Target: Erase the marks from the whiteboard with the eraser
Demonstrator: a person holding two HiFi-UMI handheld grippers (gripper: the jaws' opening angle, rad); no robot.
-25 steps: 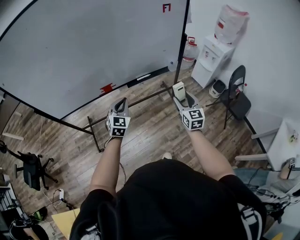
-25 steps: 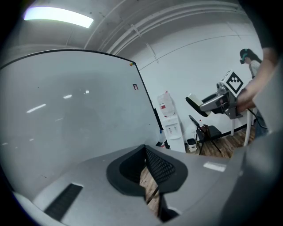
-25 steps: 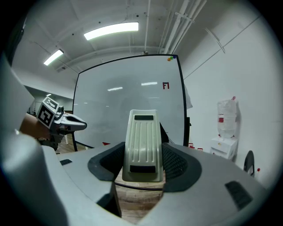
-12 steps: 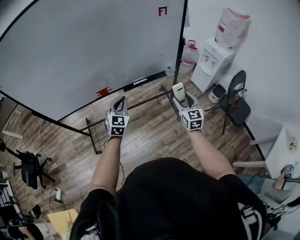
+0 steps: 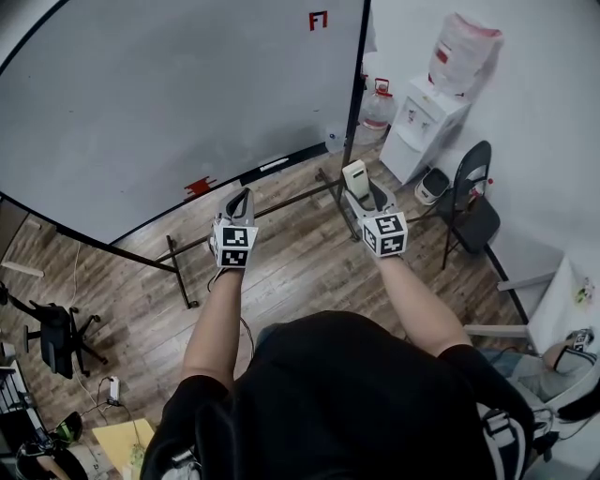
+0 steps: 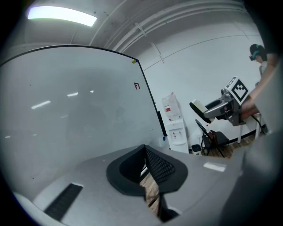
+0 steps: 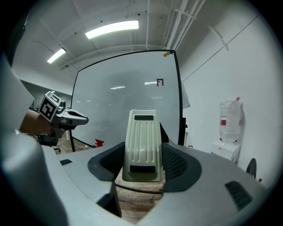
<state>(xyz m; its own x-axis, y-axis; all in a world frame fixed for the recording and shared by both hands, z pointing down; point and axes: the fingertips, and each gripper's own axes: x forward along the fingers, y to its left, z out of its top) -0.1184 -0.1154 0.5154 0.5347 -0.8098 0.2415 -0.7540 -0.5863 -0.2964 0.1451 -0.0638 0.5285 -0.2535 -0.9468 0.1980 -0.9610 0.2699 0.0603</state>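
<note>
The eraser (image 7: 142, 143) sits gripped in the right gripper (image 7: 141, 164). Its jaws stand part-way apart and are closed against its two long sides. Its long axis runs straight out along the jaws, with the ribbed plastic back turned up toward the gripper's camera (so the wiping face, by my reckoning, is on the far side and will need turning toward the board). The left gripper (image 5: 239, 200) has its jaws brought together with nothing between them, and it is held level with the right one above the wooden floor (image 5: 300, 267). The whiteboard (image 5: 169, 103) stands ahead of both, well apart from the eraser's tip. Its surface looks almost bare apart from one red mark (image 5: 318, 20) close to the top right corner, just inside the black right edge. That is the relation the coming move turns on: the mark lies ahead of and high above the eraser, on the right hand's side. The right gripper is therefore plainly the nearer of the two, and its reach has to go forward and upward toward that corner. A small red thing (image 5: 197, 187) rests along the board's bottom edge; I cannot tell what it is. I judge the wiping not yet begun, since nothing touches the board.
</note>
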